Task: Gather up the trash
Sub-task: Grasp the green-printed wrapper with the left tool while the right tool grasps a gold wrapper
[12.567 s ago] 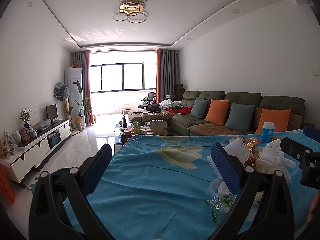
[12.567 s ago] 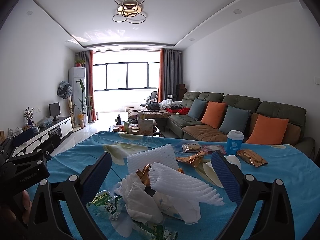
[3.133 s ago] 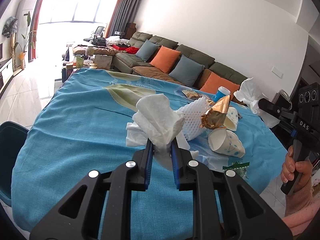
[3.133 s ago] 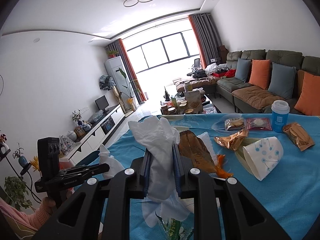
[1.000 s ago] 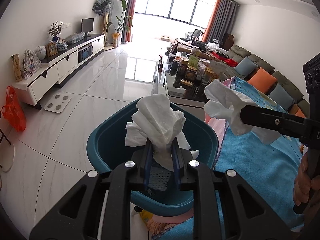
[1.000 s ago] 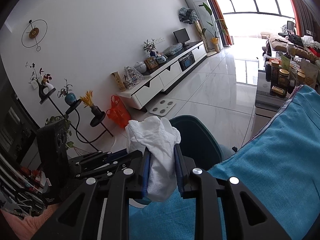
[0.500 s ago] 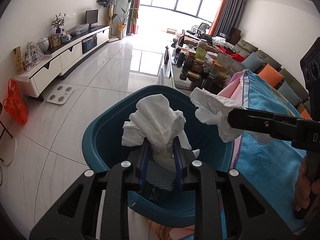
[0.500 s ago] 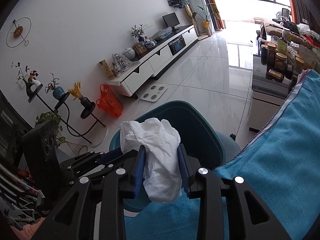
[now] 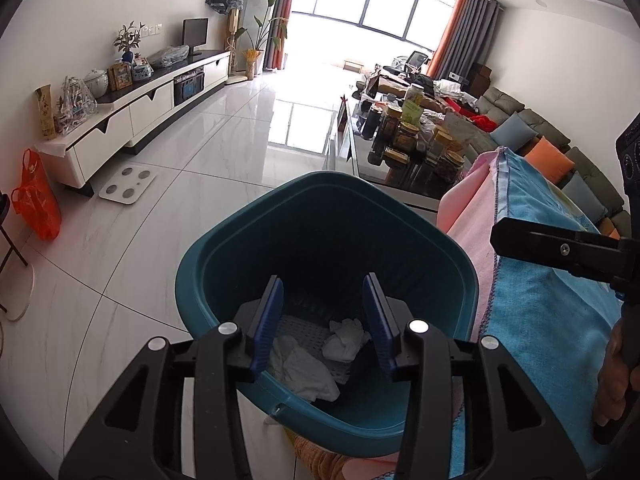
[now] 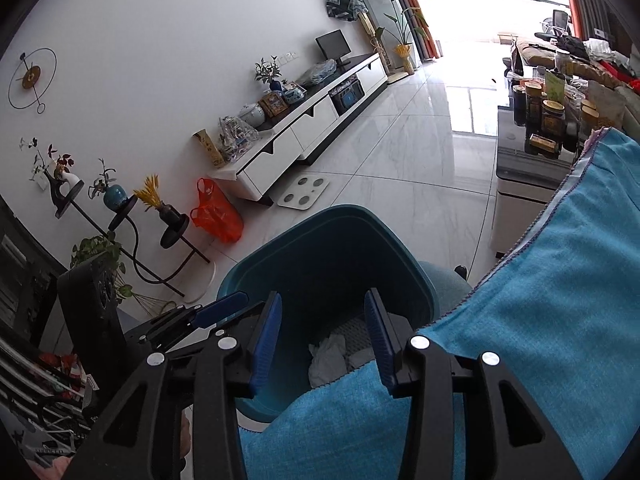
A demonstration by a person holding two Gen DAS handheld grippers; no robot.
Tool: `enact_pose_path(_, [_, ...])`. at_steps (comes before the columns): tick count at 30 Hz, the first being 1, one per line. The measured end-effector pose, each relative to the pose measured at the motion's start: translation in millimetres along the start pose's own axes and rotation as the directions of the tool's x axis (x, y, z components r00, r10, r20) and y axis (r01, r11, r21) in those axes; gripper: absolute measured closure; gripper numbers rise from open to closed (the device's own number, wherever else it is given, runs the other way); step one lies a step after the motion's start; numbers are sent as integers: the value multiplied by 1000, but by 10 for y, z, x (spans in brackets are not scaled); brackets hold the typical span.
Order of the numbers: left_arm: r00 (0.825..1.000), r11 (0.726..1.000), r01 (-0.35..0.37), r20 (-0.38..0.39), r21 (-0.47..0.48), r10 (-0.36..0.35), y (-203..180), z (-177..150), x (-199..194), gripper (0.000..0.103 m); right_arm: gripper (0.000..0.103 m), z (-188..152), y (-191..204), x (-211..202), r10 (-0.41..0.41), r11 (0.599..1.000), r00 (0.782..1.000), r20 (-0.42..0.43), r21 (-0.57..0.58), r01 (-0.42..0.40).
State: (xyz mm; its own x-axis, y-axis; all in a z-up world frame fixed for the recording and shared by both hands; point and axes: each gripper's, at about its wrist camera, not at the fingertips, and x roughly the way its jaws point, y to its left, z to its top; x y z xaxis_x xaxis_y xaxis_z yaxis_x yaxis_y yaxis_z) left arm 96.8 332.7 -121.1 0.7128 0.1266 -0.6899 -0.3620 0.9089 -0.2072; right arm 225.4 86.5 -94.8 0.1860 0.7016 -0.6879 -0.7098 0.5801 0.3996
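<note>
A teal bin (image 9: 224,248) (image 10: 320,240) stands on the floor beside the table. Crumpled white tissues (image 9: 308,364) (image 10: 326,354) lie on its perforated bottom. My left gripper (image 9: 325,324) hangs over the bin, its jaws opening with nothing between them. My right gripper (image 10: 322,330) hovers over the bin's edge and the blue tablecloth (image 10: 560,320); its jaws are also opening and hold nothing. The right gripper's black fingers (image 9: 560,248) reach in from the right of the left wrist view, held by a hand (image 9: 616,380).
White tiled floor (image 9: 200,208) surrounds the bin. A white TV cabinet (image 9: 136,116), a bathroom scale (image 9: 127,189) and an orange bag (image 9: 38,200) stand at left. A glass coffee table with jars (image 9: 404,148) is behind the bin. A plant stand (image 10: 132,216) is near the wall.
Both grippers have let go of their white tissues, which dropped into the teal bin. Both pairs of jaws stand wider apart than half a second ago.
</note>
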Motion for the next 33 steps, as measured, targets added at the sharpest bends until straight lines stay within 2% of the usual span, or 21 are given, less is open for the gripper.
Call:
enact_pose_path(1, [1000, 1000, 2, 10, 6, -2, -21, -3, -43, 55, 62, -8, -6, -36, 1, 1000, 1000, 7, 3, -1])
enact_pose_path(3, [999, 1000, 9, 33, 19, -9, -64, -20, -160, 54, 62, -24, -4, -122, 3, 1000, 1000, 21, -2, -3])
enact_pose_path(9, [992, 993, 78, 97, 88, -87, -309, -81, -541, 47, 57, -151, 42, -547, -10, 999, 995, 100, -49, 15])
enact_pose_path(13, [979, 974, 160, 102, 157, -178, -634, -151, -728, 45, 54, -289, 35, -927, -33, 996, 987, 156, -74, 45])
enact_pose_path(16, [964, 947, 230, 85, 222, -253, -954, -234, -830, 45, 53, -406, -44, -1228, -57, 995, 979, 198, -63, 71])
enact_pose_path(19, [943, 910, 301, 54, 286, -329, -1307, -341, -906, 45, 51, -554, -171, -1532, -88, 994, 967, 241, -38, 100])
enact_pose_path(22, [914, 863, 380, 6, 333, -405, -1656, -464, -954, 44, 51, -692, -316, -1792, -130, 991, 954, 271, -5, 136])
enact_pose_path(26, [868, 789, 478, -68, 386, -492, -2094, -700, -1019, 44, 51, -859, -521, -2103, -193, 981, 934, 300, 49, 187])
enact_pose_path(29, [836, 735, 531, -123, 422, -534, -2421, -864, -1047, 44, 50, -1006, -625, -2367, -256, 967, 909, 327, 80, 243])
enact_pose_path(33, [776, 654, 618, -207, 437, -596, -2787, -1003, -1039, 44, 47, -1205, -802, -2721, -353, 936, 865, 357, 129, 329])
